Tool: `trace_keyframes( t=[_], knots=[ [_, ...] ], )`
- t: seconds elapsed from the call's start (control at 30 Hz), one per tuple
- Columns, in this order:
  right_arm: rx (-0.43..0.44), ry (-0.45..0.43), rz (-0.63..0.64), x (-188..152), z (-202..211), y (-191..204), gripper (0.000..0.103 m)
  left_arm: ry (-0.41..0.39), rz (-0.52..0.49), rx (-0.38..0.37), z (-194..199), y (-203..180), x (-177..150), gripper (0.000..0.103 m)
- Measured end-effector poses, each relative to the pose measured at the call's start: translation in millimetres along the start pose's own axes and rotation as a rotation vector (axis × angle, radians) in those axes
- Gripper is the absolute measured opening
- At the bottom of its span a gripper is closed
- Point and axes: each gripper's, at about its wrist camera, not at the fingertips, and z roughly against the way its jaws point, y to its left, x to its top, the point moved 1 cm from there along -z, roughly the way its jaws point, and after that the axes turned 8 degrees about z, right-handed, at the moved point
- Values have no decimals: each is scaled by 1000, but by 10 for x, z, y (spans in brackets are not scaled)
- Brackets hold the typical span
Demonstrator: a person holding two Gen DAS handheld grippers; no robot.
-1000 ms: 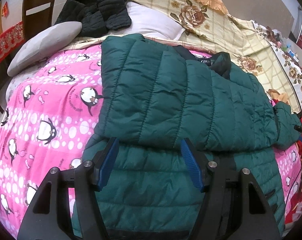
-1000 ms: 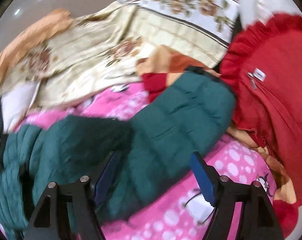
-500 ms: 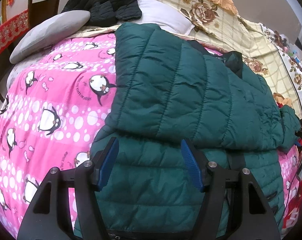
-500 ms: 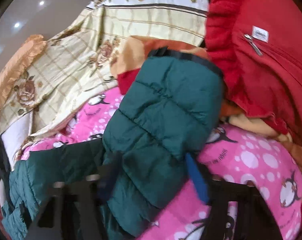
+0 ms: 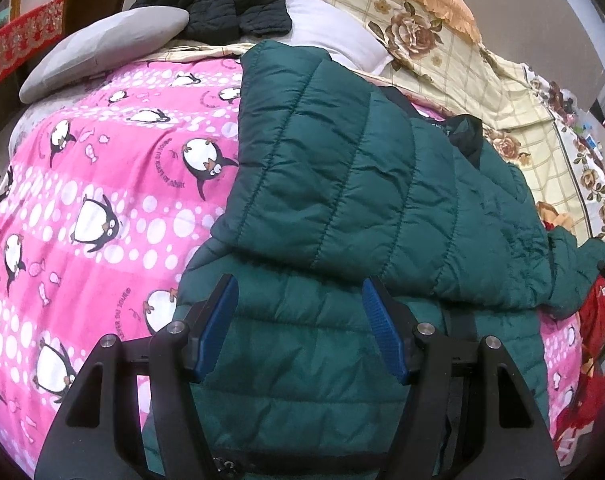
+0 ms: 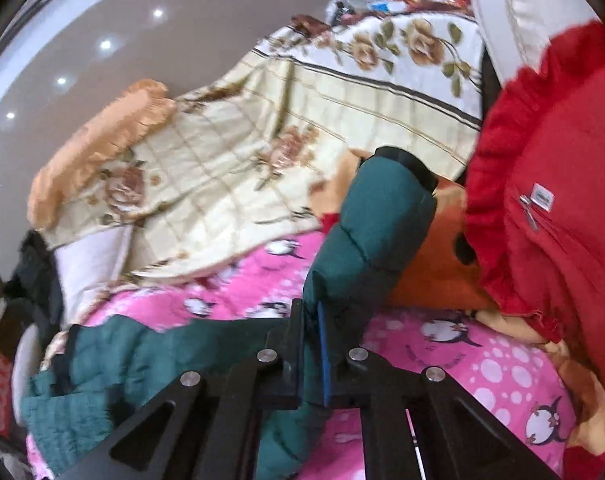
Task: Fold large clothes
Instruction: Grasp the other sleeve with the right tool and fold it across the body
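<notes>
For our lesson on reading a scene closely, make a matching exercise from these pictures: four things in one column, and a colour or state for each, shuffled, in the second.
Column one:
1. left gripper
2. right gripper
3. penguin blanket
4. ruffled cushion

Column two:
A. red, with a zip
B. shut on the jacket sleeve
C. pink, spread under the green jacket
D. open above the jacket, gripping nothing

Pairs: 1-D, 2-B, 3-C, 4-A
</notes>
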Motion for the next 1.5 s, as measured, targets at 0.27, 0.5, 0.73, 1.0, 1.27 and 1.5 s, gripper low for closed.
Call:
trace_keyframes(
  t=[0.27,0.5,0.73,1.0,1.27,1.5],
  knots=[
    [166,-95,225,100,541,1073,3,-7,26,-27,103,36,16,65],
    [375,-85,438,-189,911,2301,3,-20,15,-36,170,55,13,65],
    [564,18,628,-905,943,3404,2,-23,44,-42,189,160,34,65],
    [598,249,692,-1805,305,3909,1,-38,46,-43,256,191,54,65],
    [608,247,772,-1899,374,3858,55,-40,35,-60,262,83,60,65],
    [625,214,641,-1573,638,3360,70,-50,9,-61,284,-90,69,65]
  ],
)
